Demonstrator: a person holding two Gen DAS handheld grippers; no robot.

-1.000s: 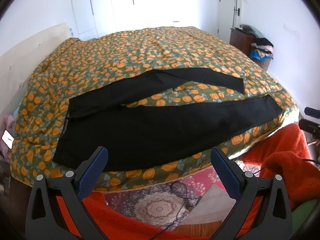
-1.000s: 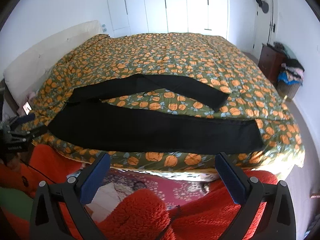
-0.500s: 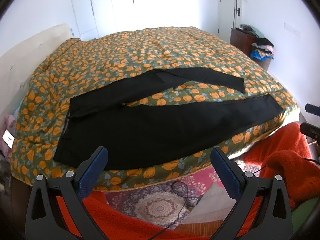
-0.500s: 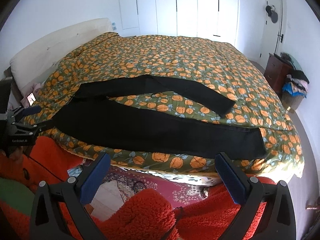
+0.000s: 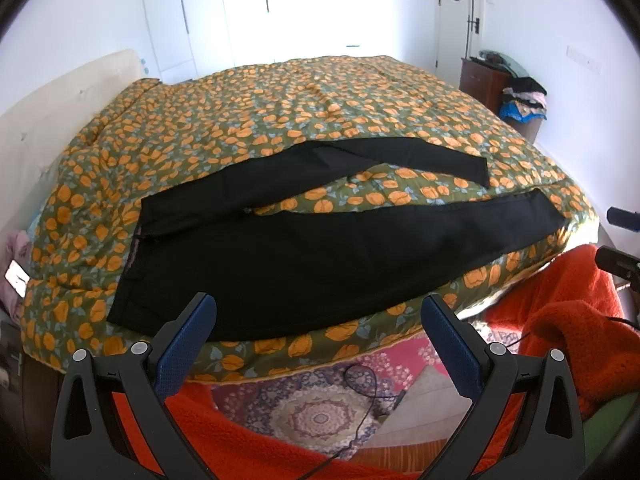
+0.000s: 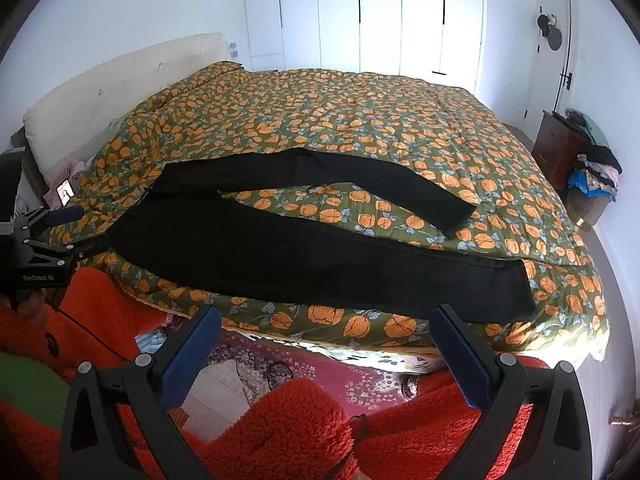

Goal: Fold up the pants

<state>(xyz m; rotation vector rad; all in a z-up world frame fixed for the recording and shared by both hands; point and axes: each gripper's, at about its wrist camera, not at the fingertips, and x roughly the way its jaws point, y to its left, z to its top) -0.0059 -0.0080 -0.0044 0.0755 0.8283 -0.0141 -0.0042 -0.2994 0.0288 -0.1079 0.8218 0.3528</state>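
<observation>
Black pants (image 5: 320,256) lie spread flat on a bed (image 5: 280,112) covered by a green quilt printed with orange pumpkins. The waistband sits at the left, close to the near edge. One leg runs along the near edge toward the right corner; the other angles away toward the far right, so a wedge of quilt shows between them.

The left hand-held gripper (image 5: 316,344) hangs off the near edge of the bed with its blue-padded fingers wide apart and nothing between them. The right hand-held gripper (image 6: 326,350) is likewise spread wide and empty, in front of the long near leg (image 6: 320,264).

A cream padded headboard (image 6: 120,80) stands at the left end of the bed. White wardrobe doors (image 6: 380,16) fill the far wall, brightly lit. At the far right is a dark wooden cabinet (image 6: 554,148) with a pile of clothes (image 6: 596,176) beside it. A patterned pink rug (image 5: 320,412) covers the floor below the bed edge, and fuzzy orange sleeves (image 6: 288,432) fill the bottom of both views. A lit phone (image 6: 65,191) lies near the headboard.
</observation>
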